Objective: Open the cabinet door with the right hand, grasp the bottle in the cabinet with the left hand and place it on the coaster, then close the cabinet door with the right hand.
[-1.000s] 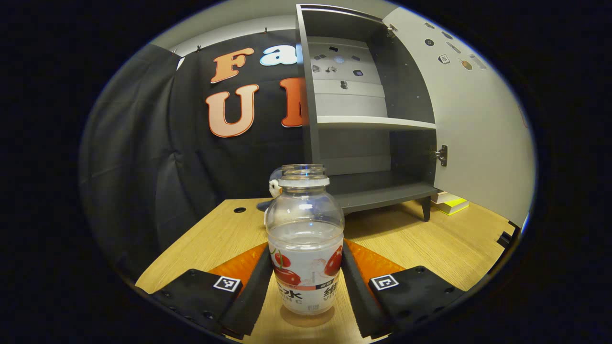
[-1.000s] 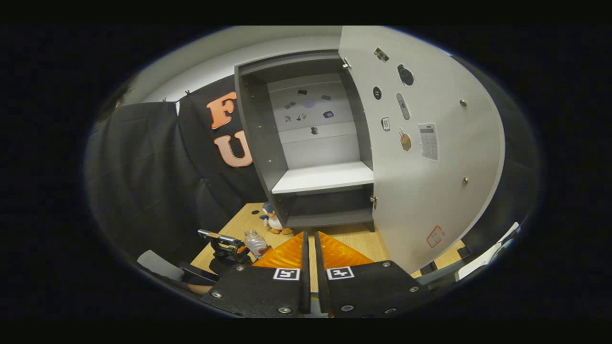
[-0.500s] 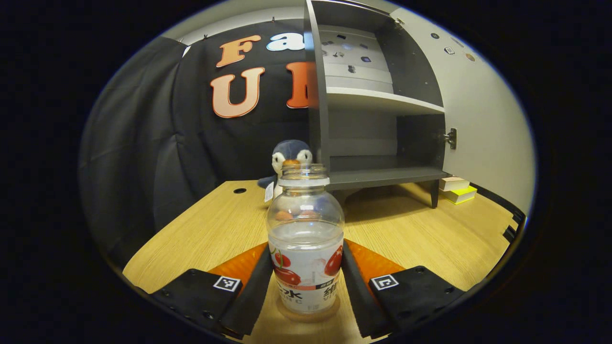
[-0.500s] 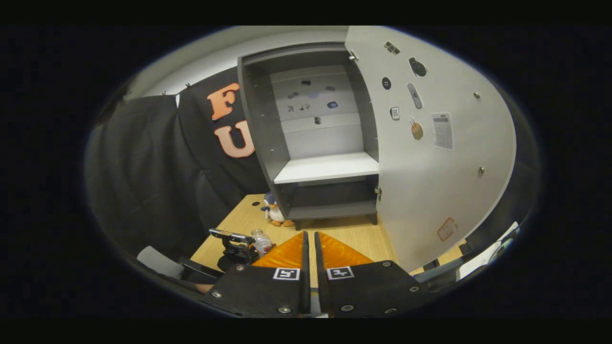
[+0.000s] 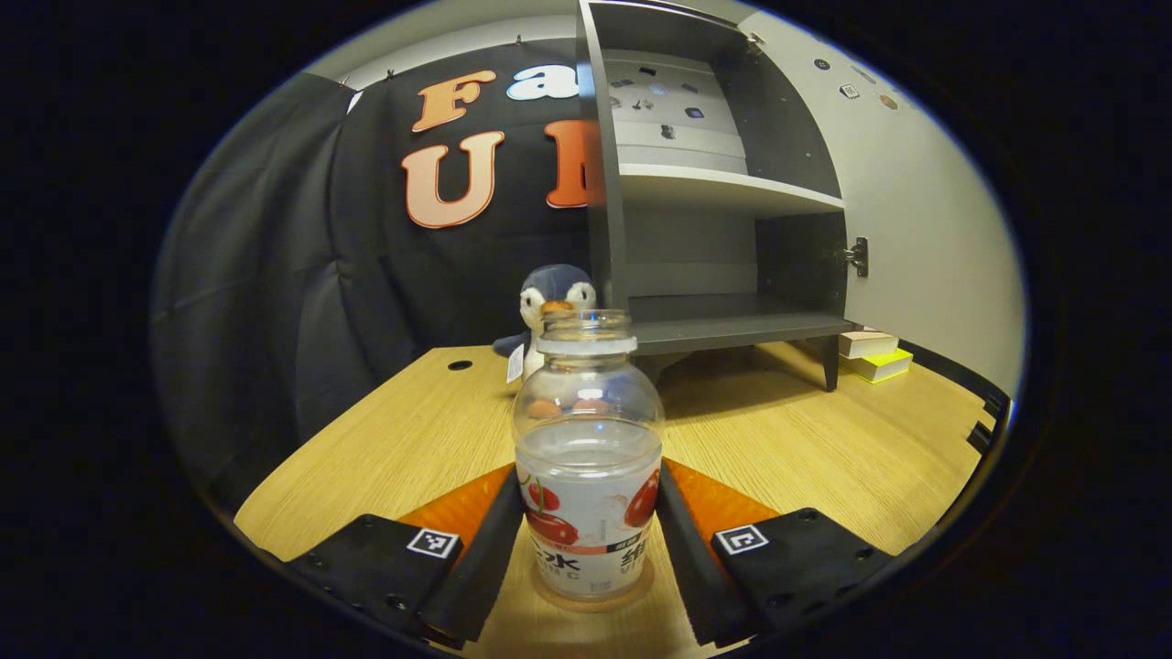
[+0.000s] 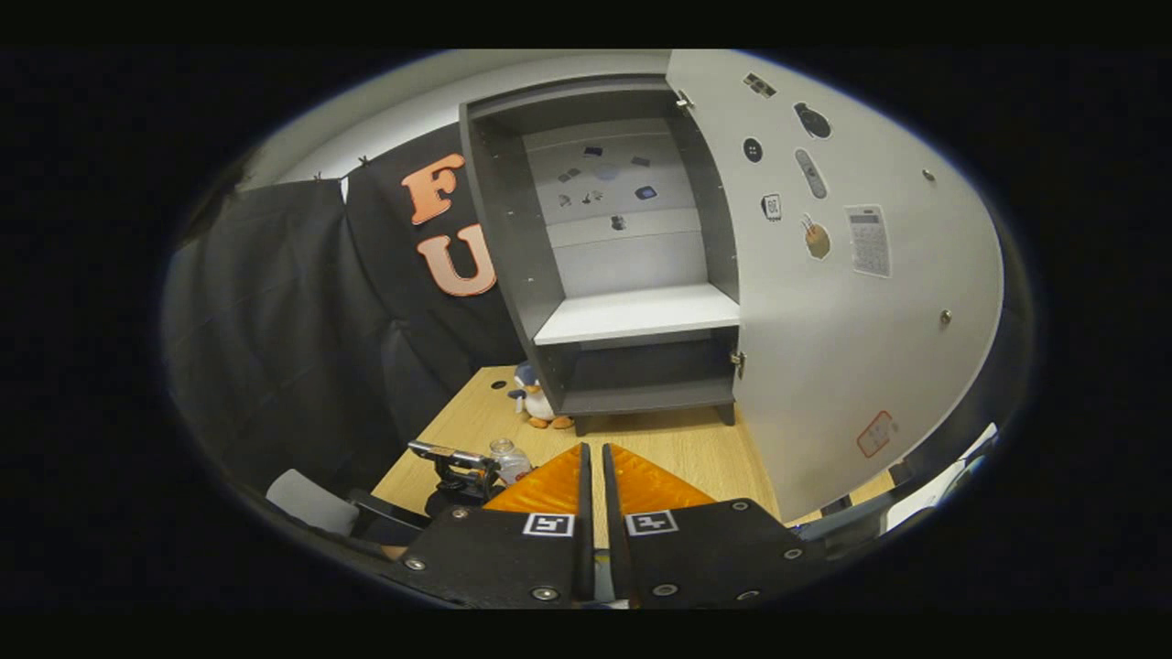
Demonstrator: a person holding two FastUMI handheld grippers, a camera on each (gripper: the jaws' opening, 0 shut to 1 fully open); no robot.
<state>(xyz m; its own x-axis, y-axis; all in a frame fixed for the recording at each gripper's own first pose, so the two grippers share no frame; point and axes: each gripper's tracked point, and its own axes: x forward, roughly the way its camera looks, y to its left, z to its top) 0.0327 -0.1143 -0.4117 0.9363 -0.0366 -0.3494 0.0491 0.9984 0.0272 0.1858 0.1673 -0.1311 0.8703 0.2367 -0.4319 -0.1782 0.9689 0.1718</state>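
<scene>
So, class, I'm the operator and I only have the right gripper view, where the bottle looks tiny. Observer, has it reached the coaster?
Observer: Yes. In the left gripper view the bottle stands upright on the coaster.
Operator: Has it been let go?
Observer: No. The left gripper is shut on it, one finger pressing each side of the label.
Operator: Is it capped?
Observer: No cap; its mouth is open.

I see a staged recording booth, not a real home: black cloth wall point(image 5: 302, 275), a wooden table point(image 5: 412, 439), one small grey cabinet point(image 6: 632, 265) at its far edge, and probably stickers on its open door point(image 6: 842, 302).
</scene>
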